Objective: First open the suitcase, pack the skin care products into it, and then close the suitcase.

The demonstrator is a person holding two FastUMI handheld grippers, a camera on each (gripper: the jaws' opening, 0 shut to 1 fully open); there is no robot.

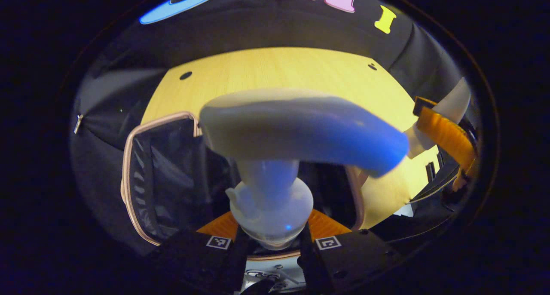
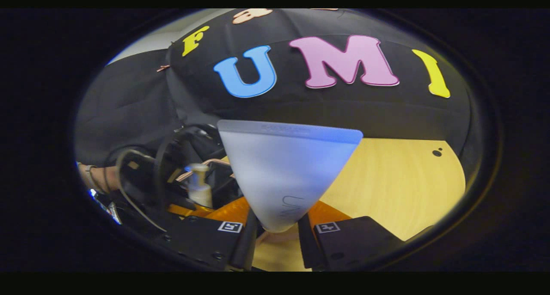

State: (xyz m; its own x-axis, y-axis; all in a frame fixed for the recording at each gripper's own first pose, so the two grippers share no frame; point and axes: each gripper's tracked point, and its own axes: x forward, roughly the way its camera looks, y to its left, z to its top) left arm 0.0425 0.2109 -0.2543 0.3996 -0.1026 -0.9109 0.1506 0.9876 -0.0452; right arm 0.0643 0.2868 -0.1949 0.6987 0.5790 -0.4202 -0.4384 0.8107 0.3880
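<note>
My left gripper [image 1: 271,239] is shut on the neck of a white pump bottle [image 1: 275,200], whose broad pump head [image 1: 300,131] looms close in the left gripper view. Below and behind it lies the open suitcase [image 1: 129,174], with a pink rim and dark lining. My right gripper [image 2: 277,228] is shut on the narrow end of a white tube [image 2: 288,170], its flat crimped end pointing up. The right gripper [image 1: 444,138] with that tube [image 1: 456,100] also shows at the right of the left gripper view. In the right gripper view the left gripper [image 2: 195,204] holds the pump bottle [image 2: 200,185] upright.
The suitcase lies on a light wooden table [image 2: 395,187] with small dark holes near its far corners. Black cloth walls close in the back and sides. A hand with a wristband [image 2: 96,176] holds the left gripper, and cables [image 2: 137,187] loop around it.
</note>
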